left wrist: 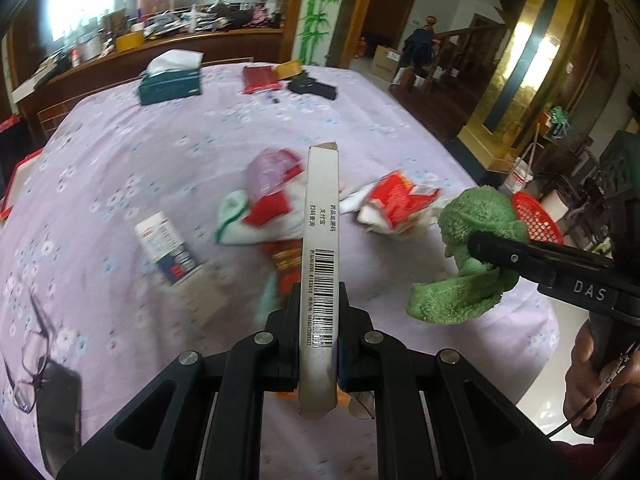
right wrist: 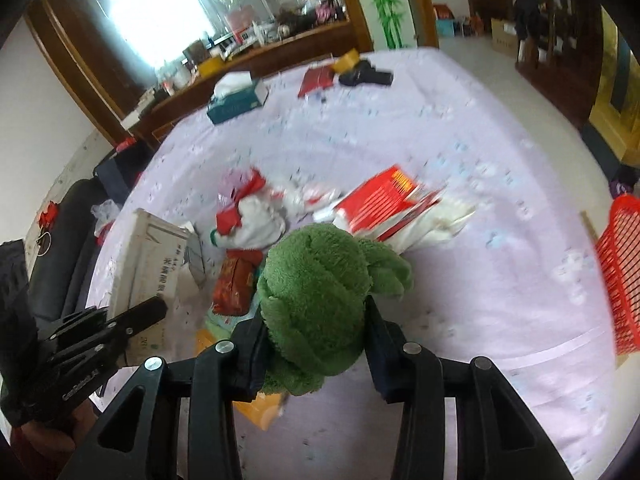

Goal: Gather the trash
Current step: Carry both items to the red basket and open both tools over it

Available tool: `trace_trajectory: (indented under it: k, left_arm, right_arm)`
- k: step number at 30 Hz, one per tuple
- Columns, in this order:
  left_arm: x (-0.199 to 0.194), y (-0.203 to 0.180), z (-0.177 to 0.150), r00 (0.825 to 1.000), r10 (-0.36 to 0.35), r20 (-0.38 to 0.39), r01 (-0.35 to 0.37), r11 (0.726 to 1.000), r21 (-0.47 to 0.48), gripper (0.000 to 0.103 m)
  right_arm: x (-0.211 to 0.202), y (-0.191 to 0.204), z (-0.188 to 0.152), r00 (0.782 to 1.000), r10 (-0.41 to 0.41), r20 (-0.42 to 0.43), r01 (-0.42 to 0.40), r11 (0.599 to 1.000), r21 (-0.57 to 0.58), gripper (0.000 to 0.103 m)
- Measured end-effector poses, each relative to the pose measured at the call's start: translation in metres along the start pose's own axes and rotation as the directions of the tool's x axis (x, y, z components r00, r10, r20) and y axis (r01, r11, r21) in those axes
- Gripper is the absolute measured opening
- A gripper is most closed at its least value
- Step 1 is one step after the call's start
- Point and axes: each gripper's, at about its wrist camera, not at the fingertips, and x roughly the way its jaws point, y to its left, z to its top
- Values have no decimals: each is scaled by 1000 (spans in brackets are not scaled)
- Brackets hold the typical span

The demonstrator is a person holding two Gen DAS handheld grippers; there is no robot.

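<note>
My left gripper (left wrist: 319, 308) is shut on a flat white carton with a barcode (left wrist: 322, 236), held edge-on above the table. The right wrist view shows that carton (right wrist: 148, 260) at the left, with the left gripper (right wrist: 132, 322) on it. My right gripper (right wrist: 316, 320) is shut on a fluffy green cloth (right wrist: 316, 284), bunched between its fingers. In the left wrist view the green cloth (left wrist: 476, 220) hangs at the right from the right gripper (left wrist: 490, 252). Below both lies a heap of red and white wrappers (left wrist: 272, 208) (right wrist: 384, 204) on the lilac tablecloth (left wrist: 160, 152).
A red mesh basket (right wrist: 624, 276) (left wrist: 536, 220) stands off the table's right edge. A small medicine box (left wrist: 166, 246) and glasses (left wrist: 30, 364) lie at the left. At the far end sit a teal tissue box (left wrist: 170, 84), a red packet (left wrist: 260, 80) and a black object (left wrist: 312, 87).
</note>
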Motion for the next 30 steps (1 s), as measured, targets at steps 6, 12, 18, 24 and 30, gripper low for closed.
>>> trace_trajectory:
  k: [6, 12, 18, 24, 30]
  left_arm:
    - [9, -52, 13, 999, -36, -1, 36, 997, 65, 12]
    - [26, -111, 21, 993, -111, -46, 116, 985, 129, 12]
    - [48, -187, 29, 973, -200, -112, 220, 952, 213, 12]
    - [83, -257, 42, 940, -282, -192, 323, 917, 235, 12]
    - [121, -320, 57, 910, -330, -253, 386, 895, 222, 12]
  right_arm:
    - [-40, -37, 4, 997, -30, 65, 30, 999, 15, 45]
    - [-75, -95, 0, 992, -82, 100, 72, 992, 105, 45]
    - [-113, -169, -8, 977, -175, 121, 144, 964, 224, 45]
    - [-150, -244, -13, 952, -280, 124, 226, 916, 330, 45]
    - [-168, -296, -12, 931, -349, 110, 288, 884, 369, 45]
